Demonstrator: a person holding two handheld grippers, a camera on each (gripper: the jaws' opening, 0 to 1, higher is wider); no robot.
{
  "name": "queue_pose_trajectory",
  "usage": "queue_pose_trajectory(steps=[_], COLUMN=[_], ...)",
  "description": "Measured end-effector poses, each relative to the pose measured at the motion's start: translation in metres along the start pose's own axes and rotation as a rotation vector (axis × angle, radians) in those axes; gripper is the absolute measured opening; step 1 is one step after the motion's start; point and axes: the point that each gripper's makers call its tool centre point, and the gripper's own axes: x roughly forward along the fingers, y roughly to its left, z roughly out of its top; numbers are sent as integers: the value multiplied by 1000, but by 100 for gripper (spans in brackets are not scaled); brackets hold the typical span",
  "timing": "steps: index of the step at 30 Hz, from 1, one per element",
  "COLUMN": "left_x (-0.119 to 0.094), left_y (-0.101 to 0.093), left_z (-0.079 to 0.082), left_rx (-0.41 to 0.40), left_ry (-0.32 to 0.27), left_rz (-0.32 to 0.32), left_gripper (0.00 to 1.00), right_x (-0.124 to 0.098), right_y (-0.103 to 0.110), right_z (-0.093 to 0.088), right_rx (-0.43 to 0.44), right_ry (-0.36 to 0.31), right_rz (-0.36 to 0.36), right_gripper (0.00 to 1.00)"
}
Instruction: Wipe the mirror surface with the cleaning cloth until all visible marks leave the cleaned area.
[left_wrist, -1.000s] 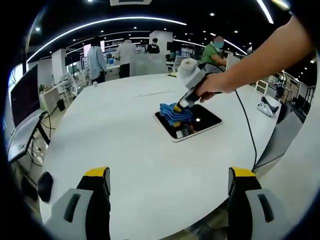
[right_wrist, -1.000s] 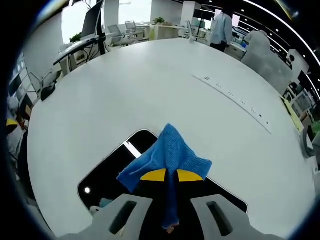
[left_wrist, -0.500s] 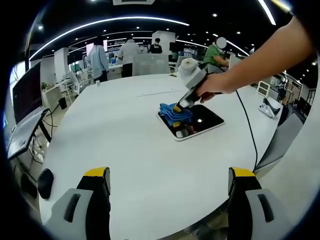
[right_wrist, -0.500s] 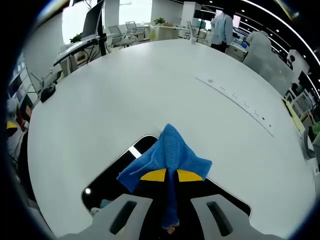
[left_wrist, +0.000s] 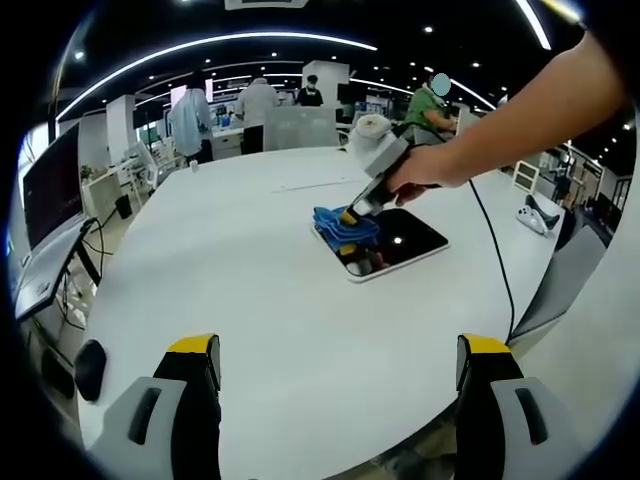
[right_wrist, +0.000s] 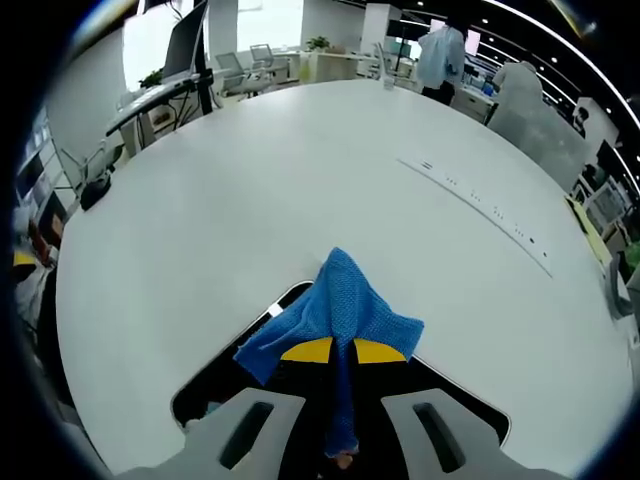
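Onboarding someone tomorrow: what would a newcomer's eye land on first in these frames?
Probably the crumpled blue cleaning cloth, pinched in the right tongs and pressed on the dark rectangular mirror lying flat on the large white table. Next, the left tongs, yellow-tipped, open over the table's near edge, holding nothing.

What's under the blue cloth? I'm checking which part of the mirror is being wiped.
The cloth, clamped in the right gripper, lies on one end of the dark mirror on the white table. Any marks beneath the cloth are hidden.
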Motion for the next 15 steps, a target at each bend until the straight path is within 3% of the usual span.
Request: queue_pose_trajectory(steps=[15], left_x=[-2], left_y=[3], left_z=[0], left_rx=[-9], left_ry=[1], left_rz=[8], left_gripper=[99], right_x=[5], right_y=[7], right_z=[7], right_rx=[-3], right_ry=[-4], right_rz=[4], right_gripper=[1])
